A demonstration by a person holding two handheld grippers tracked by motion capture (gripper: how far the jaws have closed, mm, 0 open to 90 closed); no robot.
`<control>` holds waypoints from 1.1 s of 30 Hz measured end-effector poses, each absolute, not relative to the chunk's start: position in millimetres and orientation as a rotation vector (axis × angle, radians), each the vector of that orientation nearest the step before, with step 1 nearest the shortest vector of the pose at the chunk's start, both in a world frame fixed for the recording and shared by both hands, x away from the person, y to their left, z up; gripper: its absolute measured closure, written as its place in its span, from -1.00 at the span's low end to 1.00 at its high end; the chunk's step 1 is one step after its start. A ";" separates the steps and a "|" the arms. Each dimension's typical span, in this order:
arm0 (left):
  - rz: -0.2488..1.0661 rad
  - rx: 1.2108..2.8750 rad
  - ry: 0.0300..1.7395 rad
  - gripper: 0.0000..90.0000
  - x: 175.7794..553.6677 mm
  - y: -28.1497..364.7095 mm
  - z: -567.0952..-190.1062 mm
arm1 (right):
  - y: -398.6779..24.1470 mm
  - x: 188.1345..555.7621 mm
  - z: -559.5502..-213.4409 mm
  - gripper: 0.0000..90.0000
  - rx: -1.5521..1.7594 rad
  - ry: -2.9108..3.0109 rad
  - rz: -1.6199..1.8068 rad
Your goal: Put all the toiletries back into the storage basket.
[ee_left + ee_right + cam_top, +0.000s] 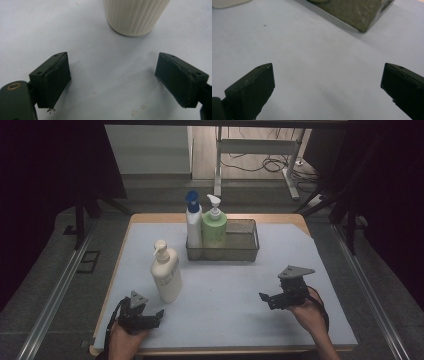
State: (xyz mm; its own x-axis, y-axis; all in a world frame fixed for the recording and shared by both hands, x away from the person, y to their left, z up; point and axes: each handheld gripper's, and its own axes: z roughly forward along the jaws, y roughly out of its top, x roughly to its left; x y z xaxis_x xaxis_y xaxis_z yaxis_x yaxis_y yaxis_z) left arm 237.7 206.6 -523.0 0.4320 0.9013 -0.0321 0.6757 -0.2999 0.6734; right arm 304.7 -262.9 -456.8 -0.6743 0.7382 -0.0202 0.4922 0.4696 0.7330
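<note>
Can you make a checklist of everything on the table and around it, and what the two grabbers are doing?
Surface: pale blue mat on a wooden table, with small specks near the left gripper.
Job's things: cream pump bottle upright on the mat; blue-capped bottle and green pump bottle upright in the clear tray.
Clutter: nothing seen.
Grippers: left gripper open, empty, facing the cream bottle; right gripper open, empty.
Cables: black cable at the right wrist; floor cables behind.
Surroundings: white frame, dark curtains.
</note>
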 end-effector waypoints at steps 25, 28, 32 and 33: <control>0.470 2.071 1.319 -0.66 238.2 209.1 -521.2 | -279.2 293.9 -521.8 -1.00 1.122 2.407 0.963; 0.474 2.059 1.324 -0.42 238.3 214.4 -518.8 | -279.3 293.7 -522.0 -1.00 1.122 2.405 0.964; 0.452 2.032 1.336 -0.24 240.4 220.4 -516.9 | -279.2 293.6 -522.1 -1.00 1.122 2.404 0.965; 0.455 2.029 1.335 -0.19 241.4 222.0 -516.0 | -279.3 293.6 -522.1 -1.00 1.122 2.404 0.965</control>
State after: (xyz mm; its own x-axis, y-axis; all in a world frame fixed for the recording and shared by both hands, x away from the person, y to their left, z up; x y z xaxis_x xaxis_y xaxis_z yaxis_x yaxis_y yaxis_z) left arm 241.4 222.0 -516.0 0.4186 0.9058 -0.0661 0.6769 -0.2626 0.6877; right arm 293.6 -279.3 -522.1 -0.6417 0.7669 -0.0016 0.5531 0.4642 0.6918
